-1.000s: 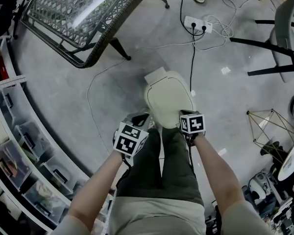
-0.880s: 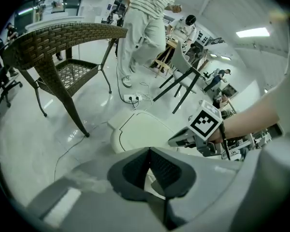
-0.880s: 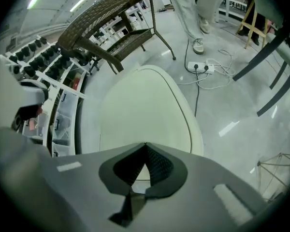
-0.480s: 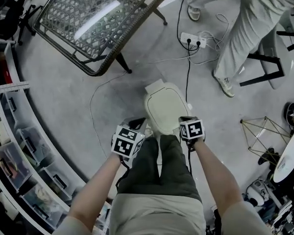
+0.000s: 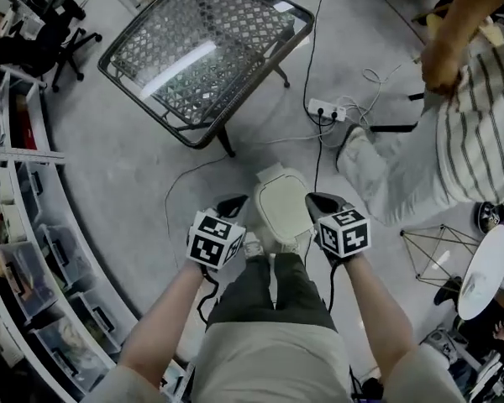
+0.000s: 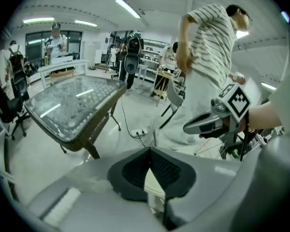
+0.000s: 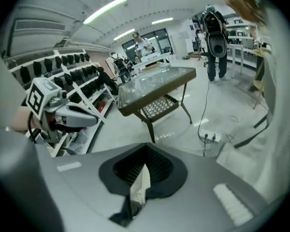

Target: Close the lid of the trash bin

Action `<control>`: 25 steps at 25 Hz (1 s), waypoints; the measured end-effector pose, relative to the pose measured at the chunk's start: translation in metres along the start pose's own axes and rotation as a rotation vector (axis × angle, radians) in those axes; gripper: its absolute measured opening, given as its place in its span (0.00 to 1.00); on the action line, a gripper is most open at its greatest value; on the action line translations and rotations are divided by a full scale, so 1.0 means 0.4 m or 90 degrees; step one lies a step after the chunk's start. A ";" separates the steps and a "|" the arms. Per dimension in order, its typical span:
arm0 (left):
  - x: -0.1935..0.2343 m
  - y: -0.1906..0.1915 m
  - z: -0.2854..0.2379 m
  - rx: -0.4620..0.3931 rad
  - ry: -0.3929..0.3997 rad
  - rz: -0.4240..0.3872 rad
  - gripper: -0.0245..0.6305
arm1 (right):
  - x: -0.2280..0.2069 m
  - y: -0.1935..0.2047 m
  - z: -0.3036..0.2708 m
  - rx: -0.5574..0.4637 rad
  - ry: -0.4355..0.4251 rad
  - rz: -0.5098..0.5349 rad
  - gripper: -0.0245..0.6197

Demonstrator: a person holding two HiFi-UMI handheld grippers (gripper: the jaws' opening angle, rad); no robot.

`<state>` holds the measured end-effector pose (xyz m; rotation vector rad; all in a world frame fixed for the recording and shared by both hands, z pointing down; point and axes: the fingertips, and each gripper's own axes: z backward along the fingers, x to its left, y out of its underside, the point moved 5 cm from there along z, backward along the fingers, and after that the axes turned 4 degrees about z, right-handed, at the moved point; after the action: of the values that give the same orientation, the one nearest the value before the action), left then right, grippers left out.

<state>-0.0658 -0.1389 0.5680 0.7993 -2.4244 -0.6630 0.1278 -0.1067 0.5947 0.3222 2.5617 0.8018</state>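
The cream trash bin (image 5: 281,208) stands on the floor just in front of my legs, and its lid lies flat on top. My left gripper (image 5: 234,201) hangs at the bin's left side and my right gripper (image 5: 317,200) at its right side, both beside the lid and apart from it. Each has its jaws shut with nothing held. In the left gripper view my left gripper (image 6: 150,151) points across at the right gripper (image 6: 205,123). The right gripper view has the left gripper (image 7: 75,117) past my right gripper (image 7: 146,149). A cream sliver shows under both.
A wicker-framed glass table (image 5: 206,53) stands beyond the bin. A power strip (image 5: 328,109) with cables lies behind the bin. A person in a striped shirt (image 5: 466,133) strides close at the right. Shelves (image 5: 25,250) line the left; a wire frame (image 5: 428,250) sits right.
Both grippers have drawn off the lid's near edge and now flank the bin. The view has pulled up and back. The striped-shirt person has stepped closer on the right.
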 end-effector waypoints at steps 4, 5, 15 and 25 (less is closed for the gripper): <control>-0.011 -0.090 0.134 -0.062 -0.026 -0.013 0.04 | 0.084 -0.133 0.137 -0.071 -0.011 0.038 0.04; -0.014 -0.112 0.167 -0.080 -0.031 -0.011 0.04 | 0.104 -0.164 0.171 -0.087 -0.018 0.039 0.04; -0.081 -0.295 0.473 -0.228 -0.070 -0.073 0.04 | 0.320 -0.439 0.505 -0.286 -0.060 0.096 0.04; -0.210 -0.428 0.729 -0.387 -0.098 -0.204 0.04 | 0.477 -0.563 0.784 -0.459 -0.029 0.192 0.04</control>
<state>-0.1092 -0.1224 0.2228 0.8935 -2.0400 -1.5368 0.0871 -0.0710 0.1674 0.4799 2.0221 1.7201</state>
